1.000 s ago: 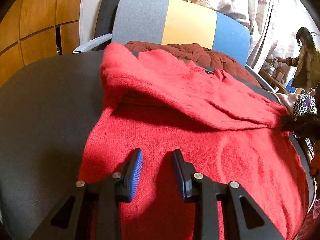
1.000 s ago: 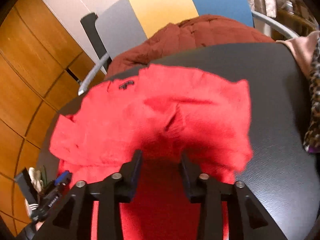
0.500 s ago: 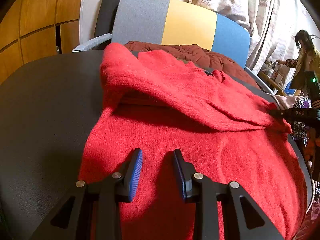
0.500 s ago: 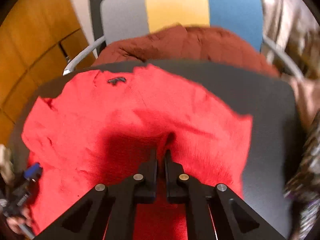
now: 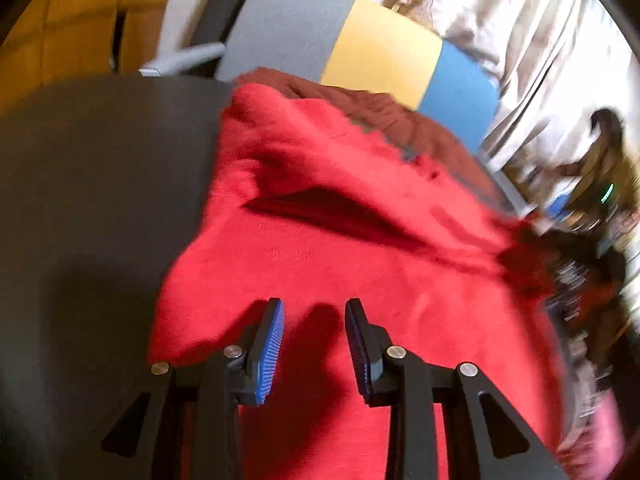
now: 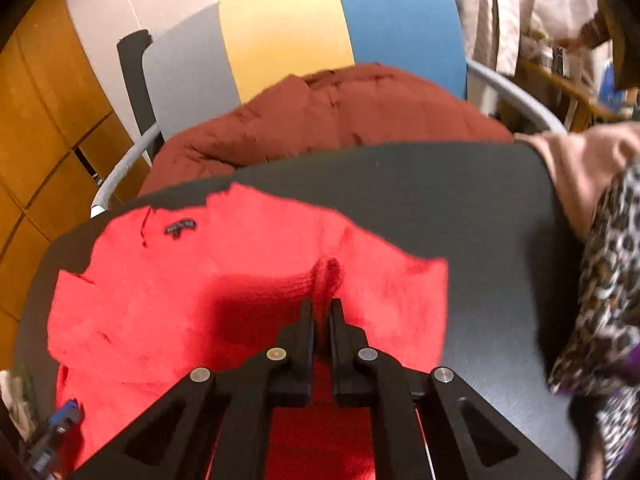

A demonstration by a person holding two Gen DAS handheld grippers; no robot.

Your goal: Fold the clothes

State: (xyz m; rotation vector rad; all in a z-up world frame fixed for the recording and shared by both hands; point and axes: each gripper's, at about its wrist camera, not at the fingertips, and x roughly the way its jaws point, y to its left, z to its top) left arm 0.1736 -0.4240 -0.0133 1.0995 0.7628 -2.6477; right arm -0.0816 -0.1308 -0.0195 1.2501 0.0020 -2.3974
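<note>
Change: right claw (image 6: 322,312) went from spread to pinching; left view now tilted and blurred.
Right claw: pressed together on a ridge of the red sweater (image 6: 240,272); knit bunched up between the fingers.
Left claw: (image 5: 314,320) spread, nothing between the blue pads (image 5: 272,354), hovering over the sweater's near-left part.
Sweater: on the dark table (image 6: 460,208), top layer folded over the lower, label toward the far edge.
Key relation: pinched edge is on the right side, fabric runs away to the left, so right hand is nearer for the fold.
Beyond: maroon jacket (image 6: 340,116) on the striped chair (image 6: 288,28).
</note>
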